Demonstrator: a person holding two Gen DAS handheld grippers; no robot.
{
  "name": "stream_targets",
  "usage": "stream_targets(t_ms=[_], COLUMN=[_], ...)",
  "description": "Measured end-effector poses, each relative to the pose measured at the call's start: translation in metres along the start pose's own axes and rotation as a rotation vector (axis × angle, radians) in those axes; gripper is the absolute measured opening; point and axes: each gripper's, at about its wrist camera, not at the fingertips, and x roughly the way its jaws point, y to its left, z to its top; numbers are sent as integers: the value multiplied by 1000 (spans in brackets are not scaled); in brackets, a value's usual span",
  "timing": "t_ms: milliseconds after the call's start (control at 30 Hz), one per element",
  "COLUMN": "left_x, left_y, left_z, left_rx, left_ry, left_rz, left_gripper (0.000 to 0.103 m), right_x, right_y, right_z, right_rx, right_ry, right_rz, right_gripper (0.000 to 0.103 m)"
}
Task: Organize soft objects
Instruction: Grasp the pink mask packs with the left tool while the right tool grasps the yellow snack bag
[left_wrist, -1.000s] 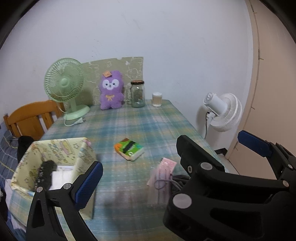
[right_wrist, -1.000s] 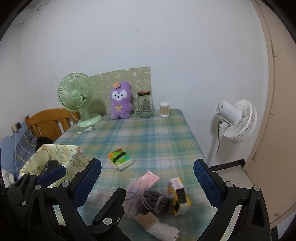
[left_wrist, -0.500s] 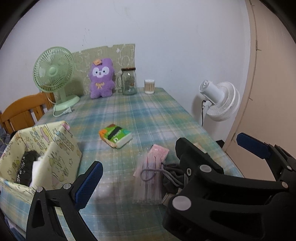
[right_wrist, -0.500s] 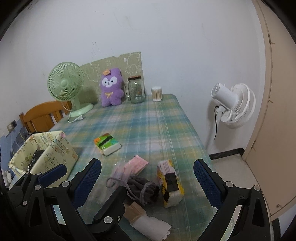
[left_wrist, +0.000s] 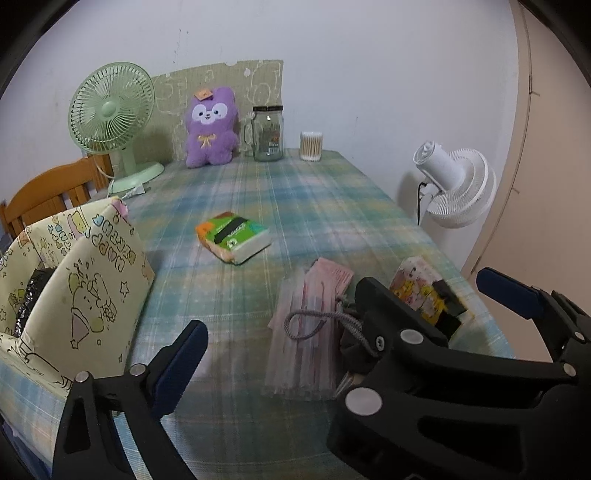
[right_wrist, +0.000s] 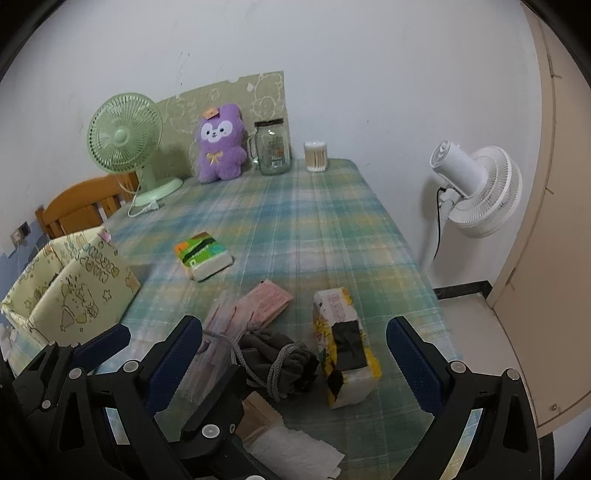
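Note:
A patterned fabric bin (left_wrist: 70, 295) stands at the table's left, also in the right wrist view (right_wrist: 70, 291), with dark and white items inside. A green tissue pack (left_wrist: 232, 236) (right_wrist: 203, 256) lies mid-table. A pack of pink masks (left_wrist: 310, 328) (right_wrist: 255, 306), a grey drawstring pouch (right_wrist: 280, 362) and a yellow tissue pack (right_wrist: 343, 350) (left_wrist: 424, 295) lie near the front. A purple plush (left_wrist: 210, 129) (right_wrist: 219, 144) sits at the back. My left gripper (left_wrist: 340, 306) is open above the masks. My right gripper (right_wrist: 295, 354) is open, its fingers straddling the pouch and yellow pack.
A green desk fan (left_wrist: 110, 118), a glass jar (left_wrist: 267, 134) and a cotton-swab cup (left_wrist: 311, 146) stand along the back wall. A white floor fan (right_wrist: 476, 188) stands off the table's right edge. A wooden chair (left_wrist: 48, 192) is at the left. White paper (right_wrist: 291, 450) lies at the front edge.
Both grippers have moved forward and lower toward the pile at the table's front. The masks, pouch and yellow pack now sit larger and closer. Both grippers stay open.

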Motion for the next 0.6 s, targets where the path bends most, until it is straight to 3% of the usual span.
stream_targets(t_ms=[233, 400, 533, 600], left_x=[10, 19, 23, 25], left_y=[1, 1, 3, 4], left_z=[-10, -13, -11, -11], left_rx=[50, 65, 57, 49], left_ry=[35, 83, 96, 100], left_rz=[80, 49, 38, 53], left_gripper=[79, 64, 44, 44], right_x=[14, 20, 25, 28], right_y=[2, -2, -3, -4], right_z=[-8, -6, -5, -4], right_rx=[-13, 14, 27, 32], right_ry=[53, 49, 61, 68], right_rz=[-7, -29, -38, -30], right_gripper=[101, 101, 97, 92])
